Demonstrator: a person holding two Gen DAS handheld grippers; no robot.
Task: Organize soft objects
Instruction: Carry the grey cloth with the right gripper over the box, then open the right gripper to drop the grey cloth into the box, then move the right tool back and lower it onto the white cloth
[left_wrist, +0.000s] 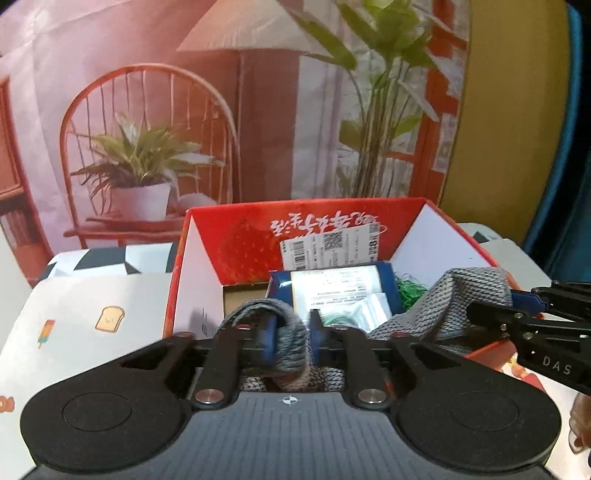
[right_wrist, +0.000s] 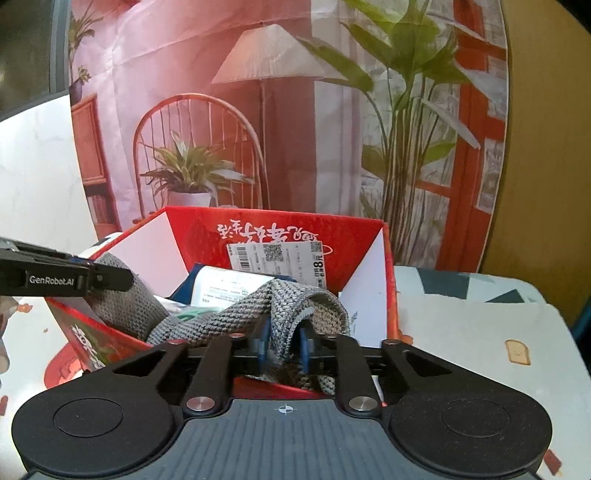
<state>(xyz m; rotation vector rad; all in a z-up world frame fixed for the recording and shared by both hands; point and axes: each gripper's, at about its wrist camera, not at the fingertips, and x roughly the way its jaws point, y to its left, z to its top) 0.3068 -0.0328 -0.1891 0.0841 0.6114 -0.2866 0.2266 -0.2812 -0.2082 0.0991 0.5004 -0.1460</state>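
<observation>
Left gripper (left_wrist: 290, 341) fingers sit slightly apart w/ a bunched fold of grey knit cloth (left_wrist: 469, 291) between the blue pads; whether they press it can't be told. Right gripper (right_wrist: 282, 349) fingers, narrower, likewise straddle a cloth fold, grip unclear. Both point down & forward over the near edge of an open red box (right_wrist: 388, 295) on the counter (right_wrist: 480, 332); the coarse-weave cloth drapes across the box interior, atop a blue packet (left_wrist: 332, 291).

Coarse grey knit cloth (right_wrist: 236, 314), seemingly glossy red cardboard box (right_wrist: 207, 225)
</observation>
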